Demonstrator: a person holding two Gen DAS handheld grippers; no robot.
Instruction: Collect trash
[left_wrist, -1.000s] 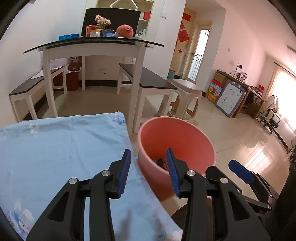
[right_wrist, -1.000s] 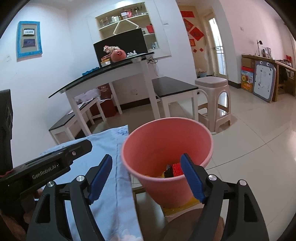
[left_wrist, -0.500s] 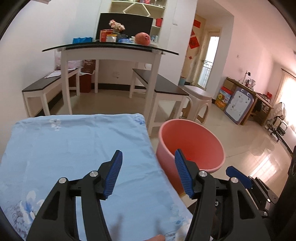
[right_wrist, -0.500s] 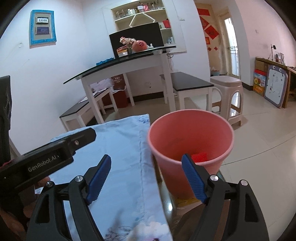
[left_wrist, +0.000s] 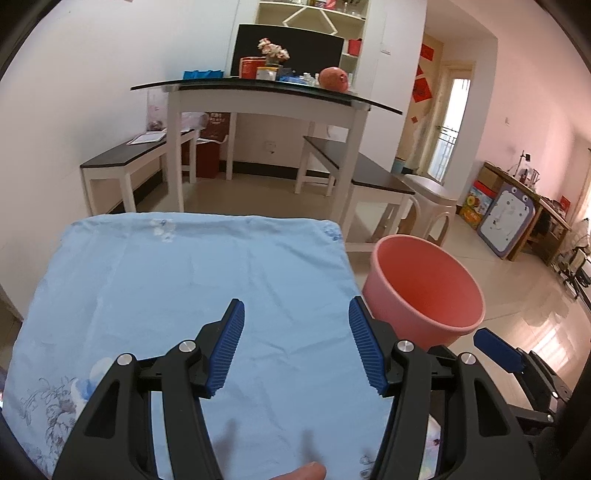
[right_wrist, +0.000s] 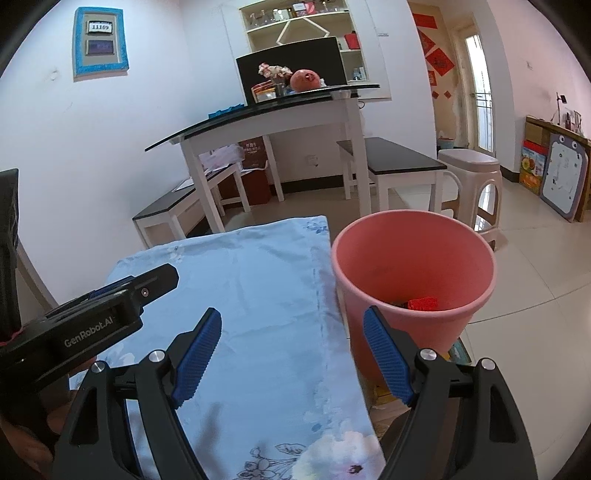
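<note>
A pink bucket (left_wrist: 424, 291) stands at the right edge of a table covered with a light blue flowered cloth (left_wrist: 184, 288). In the right wrist view the bucket (right_wrist: 413, 273) holds red and dark trash (right_wrist: 423, 303) at its bottom. My left gripper (left_wrist: 295, 345) is open and empty above the cloth, left of the bucket. My right gripper (right_wrist: 291, 356) is open and empty over the cloth's right edge, its right finger in front of the bucket. The left gripper's body (right_wrist: 92, 321) shows at the left of the right wrist view.
Behind stand a white dining table with a glass top (left_wrist: 266, 99), two dark-topped benches (left_wrist: 354, 173), and a plastic stool (right_wrist: 469, 173). Items and a round red fruit (left_wrist: 334, 78) sit on the dining table. A desk and whiteboard (left_wrist: 506, 221) line the right wall.
Both grippers have pulled back and to the left, away from the bucket, and now hang over the blue cloth. Both stay open and empty.
</note>
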